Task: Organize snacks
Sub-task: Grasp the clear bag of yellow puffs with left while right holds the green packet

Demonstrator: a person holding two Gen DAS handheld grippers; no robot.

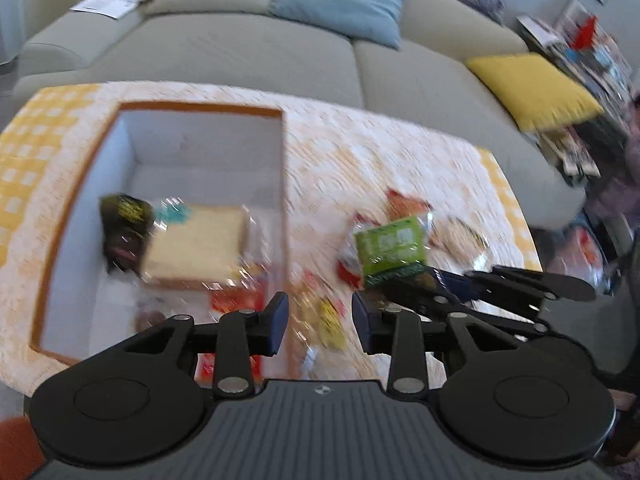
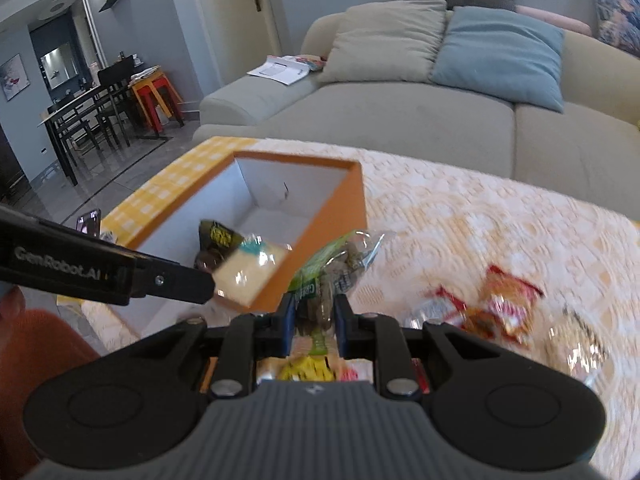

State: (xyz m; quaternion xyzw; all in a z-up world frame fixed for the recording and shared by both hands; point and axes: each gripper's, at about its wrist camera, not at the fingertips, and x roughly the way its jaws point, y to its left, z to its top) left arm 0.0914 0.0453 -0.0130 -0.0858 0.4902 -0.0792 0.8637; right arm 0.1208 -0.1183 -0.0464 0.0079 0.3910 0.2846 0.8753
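An orange box (image 1: pixel 285 184) with a white inside stands open on the counter, holding a clear-wrapped sandwich (image 1: pixel 196 246) lying flat beside a dark packet (image 1: pixel 126 236). A green snack pack (image 1: pixel 386 250) hangs tilted just right of the box, and blurred red-orange packets (image 2: pixel 506 300), perhaps crisps, lie loose further right.

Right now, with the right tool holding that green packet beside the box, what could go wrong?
1. The right tool pinches only the lower end of the green packet; it may slip.
2. The packet sits close to the box wall and could snag on the rim.
3. The left tool, open over the box edge, may block the drop.
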